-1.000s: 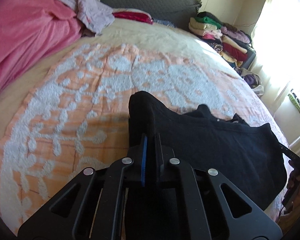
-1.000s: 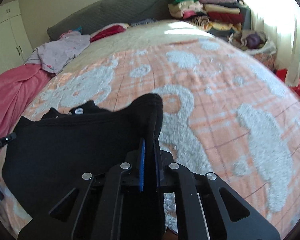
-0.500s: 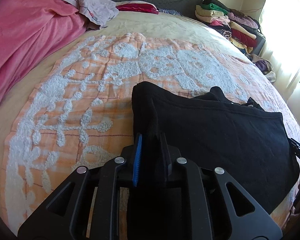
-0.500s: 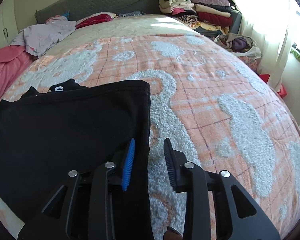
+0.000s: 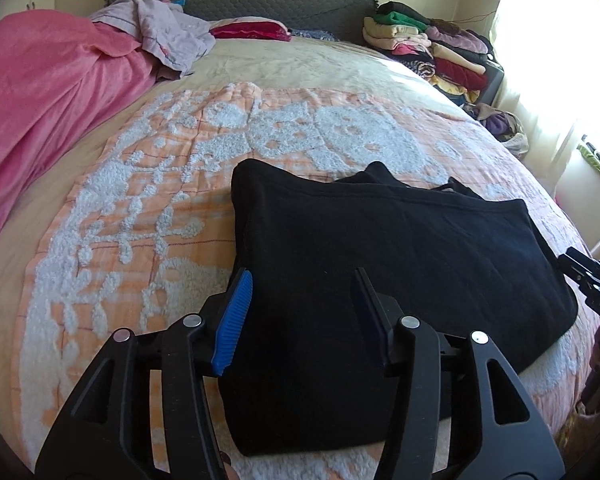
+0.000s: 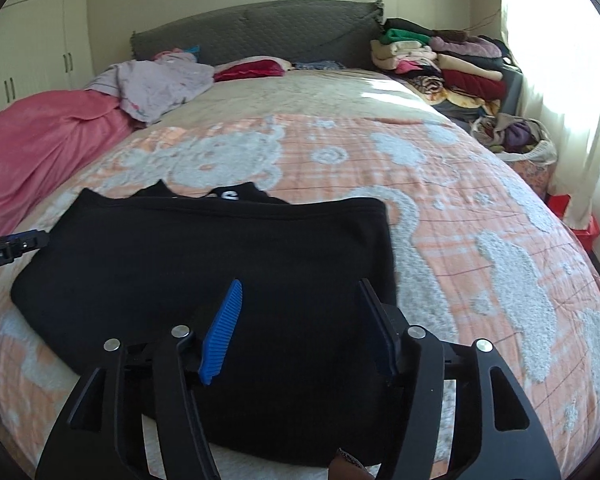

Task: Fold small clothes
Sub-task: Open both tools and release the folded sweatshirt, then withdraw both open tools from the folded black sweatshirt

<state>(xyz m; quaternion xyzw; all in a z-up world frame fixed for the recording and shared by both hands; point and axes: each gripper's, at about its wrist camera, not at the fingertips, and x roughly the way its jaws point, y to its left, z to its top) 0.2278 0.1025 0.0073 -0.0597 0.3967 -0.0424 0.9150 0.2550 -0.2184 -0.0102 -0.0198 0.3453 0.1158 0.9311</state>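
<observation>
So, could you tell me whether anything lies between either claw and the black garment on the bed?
Nothing visible does. The left claw and right claw both stand open, having just been opening, directly over the black garment, with no cloth pinched. The quilt around it carries nothing nearby.

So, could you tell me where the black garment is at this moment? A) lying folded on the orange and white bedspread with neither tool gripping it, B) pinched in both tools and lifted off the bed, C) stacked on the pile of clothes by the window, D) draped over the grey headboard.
A: the black garment lies on the bedspread, and both tools have just been opening, nothing pinched.
</observation>
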